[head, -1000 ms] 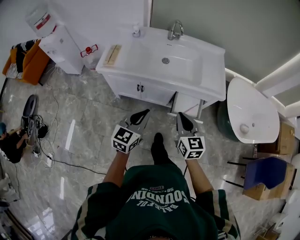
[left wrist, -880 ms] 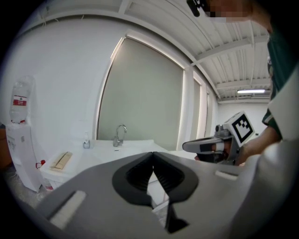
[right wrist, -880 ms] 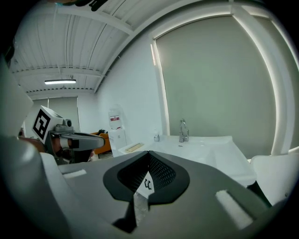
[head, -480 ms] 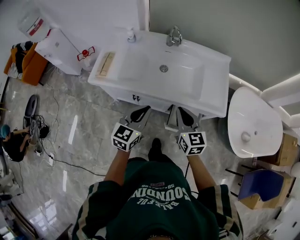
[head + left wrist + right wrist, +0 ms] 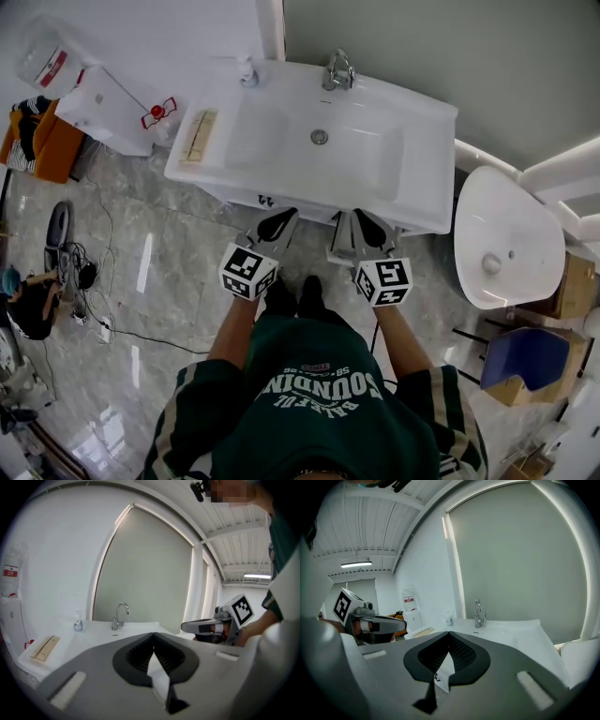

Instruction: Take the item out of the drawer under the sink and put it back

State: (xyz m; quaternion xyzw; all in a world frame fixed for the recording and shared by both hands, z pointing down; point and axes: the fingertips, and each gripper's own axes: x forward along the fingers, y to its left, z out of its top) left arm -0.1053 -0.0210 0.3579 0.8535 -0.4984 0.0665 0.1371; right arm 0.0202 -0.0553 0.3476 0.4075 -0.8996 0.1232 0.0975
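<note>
The white sink vanity (image 5: 427, 122) with its chrome faucet (image 5: 337, 67) stands straight ahead. Two small dark handles (image 5: 265, 200) show on the cabinet front under the basin's rim; the rest of the front is hidden from above, and no item from inside is visible. My left gripper (image 5: 286, 217) and right gripper (image 5: 359, 217) point side by side at the cabinet front, just short of it. Both are shut and hold nothing. In the left gripper view the jaws (image 5: 153, 633) meet at the tip; the right gripper view shows the same (image 5: 449, 633).
A soap bottle (image 5: 246, 67) and a pale wooden tray (image 5: 197, 134) sit on the sink's left side. A white toilet (image 5: 502, 244) is at the right, a water dispenser (image 5: 103, 103) at the left. A blue chair (image 5: 525, 356) and floor cables (image 5: 94, 323) lie farther off.
The person has stepped forward, and both grippers have moved together toward the vanity front. Both stayed shut and empty.
</note>
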